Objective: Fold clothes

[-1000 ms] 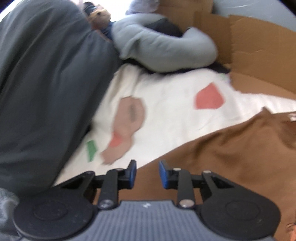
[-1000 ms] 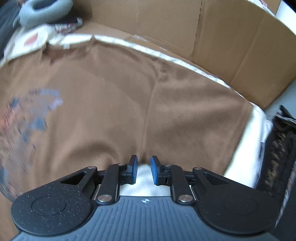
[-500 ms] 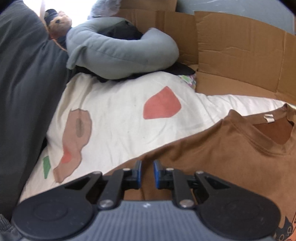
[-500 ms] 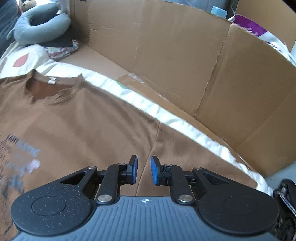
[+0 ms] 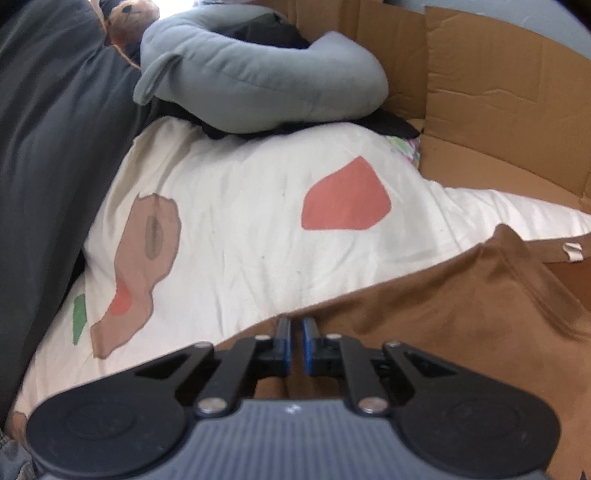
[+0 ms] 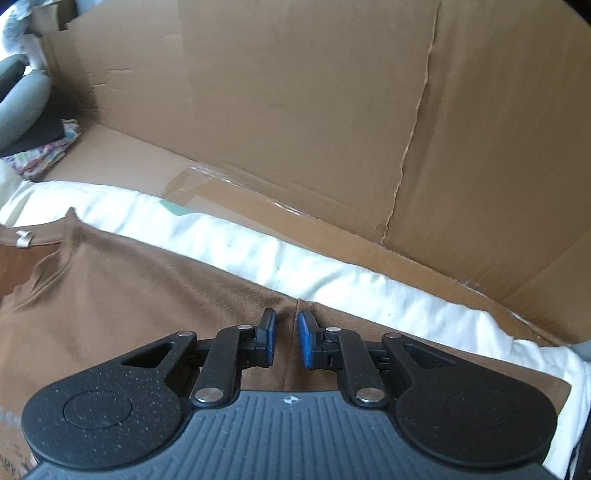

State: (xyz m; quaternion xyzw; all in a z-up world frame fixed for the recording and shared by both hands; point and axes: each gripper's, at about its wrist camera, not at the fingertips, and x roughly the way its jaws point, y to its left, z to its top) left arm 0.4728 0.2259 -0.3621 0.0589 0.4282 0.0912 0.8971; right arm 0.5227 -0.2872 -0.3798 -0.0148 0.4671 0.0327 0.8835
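Across the white bedsheet lies a brown T-shirt, spread flat with its collar and small white neck label up toward the cardboard wall. Its upper edge runs diagonally over the sheet in the left wrist view, and in the right wrist view the same shirt fills the lower left, its shoulder seam reaching the white strip of sheet beside the cardboard.

At the shirt's edge sits the left gripper. Its fingers have just been closing and now stand nearly pressed together, a thin slit between the blue pads, right where brown cloth meets white sheet; whether cloth is caught between them cannot be told. Over the shoulder seam sits the right gripper, its fingers a little apart after narrowing slightly, with brown fabric visible through the gap and no clear pinch on it.

Printed on the sheet are a red patch, a tan shape and a small green mark. Beyond these rests a grey curved pillow on dark cloth, with a soft toy behind it. Dark grey fabric fills the left side of that view. Folded patterned cloth sits at the far corner.
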